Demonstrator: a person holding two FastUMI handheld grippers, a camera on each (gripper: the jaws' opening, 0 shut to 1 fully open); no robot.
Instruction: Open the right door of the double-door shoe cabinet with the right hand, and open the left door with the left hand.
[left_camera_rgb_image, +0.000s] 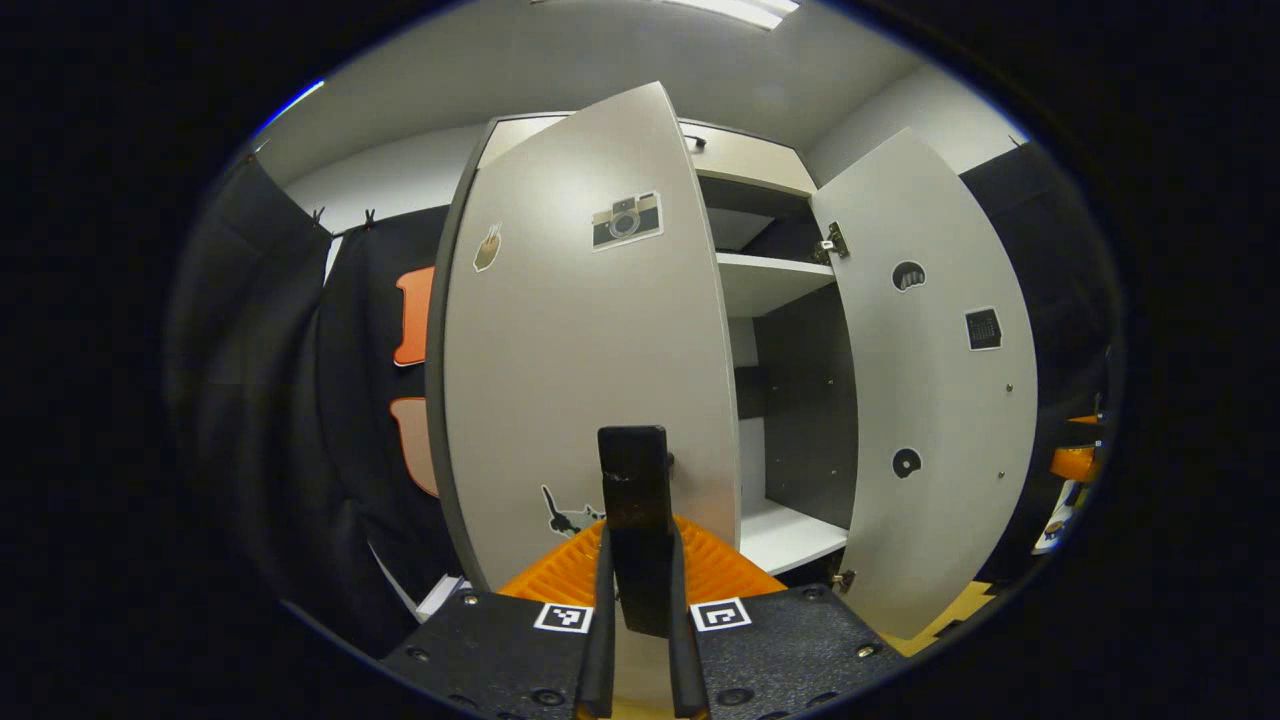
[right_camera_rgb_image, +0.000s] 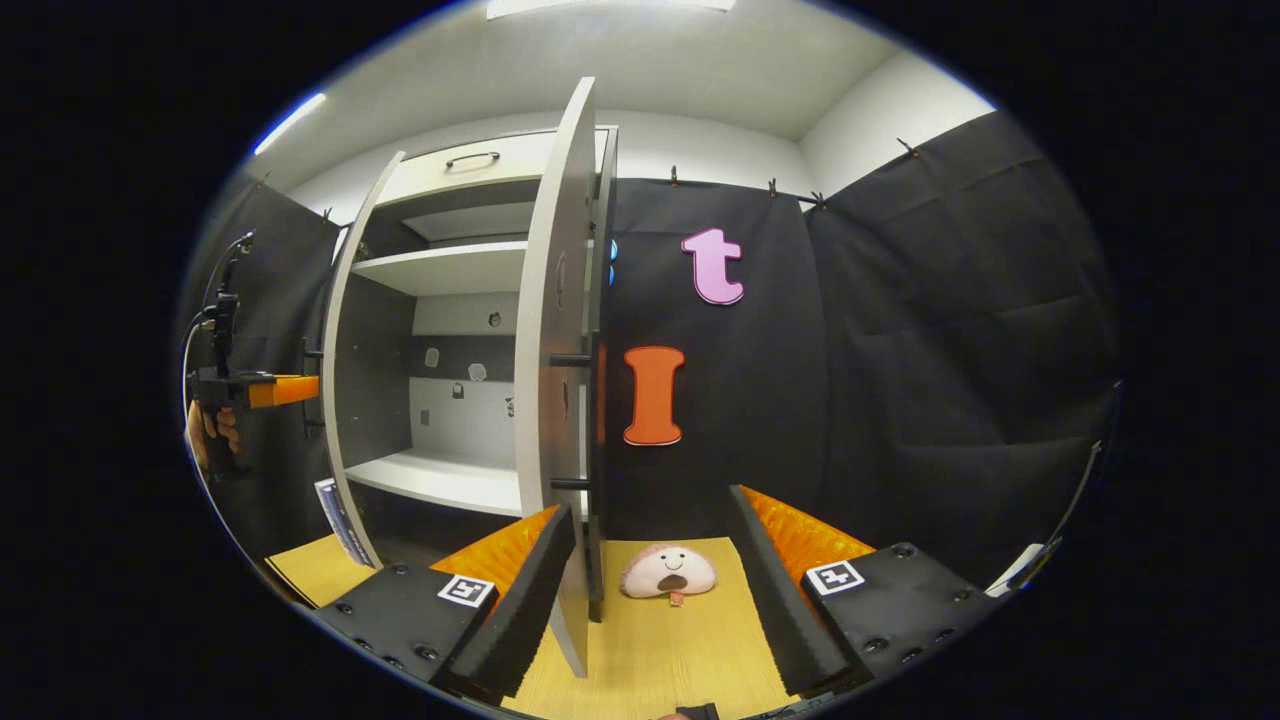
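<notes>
Your left gripper (left_camera_rgb_image: 640, 600) is pinched tight on the left door's black handle (left_camera_rgb_image: 633, 500) w/ both fingers pressing it, prob so you can swing the left door (left_camera_rgb_image: 585, 350) wider; it's part open, slab straight ahead. Right door (right_camera_rgb_image: 545, 330) already stands well open, edge-on just ahead of your right gripper (right_camera_rgb_image: 655, 590), whose fingers are spread wide, holding nothing, door edge between them but nearer the left finger. Cabinet shelves (right_camera_rgb_image: 440, 480) exposed. A small plush toy (right_camera_rgb_image: 668, 572) sits on the floor beyond.
</notes>
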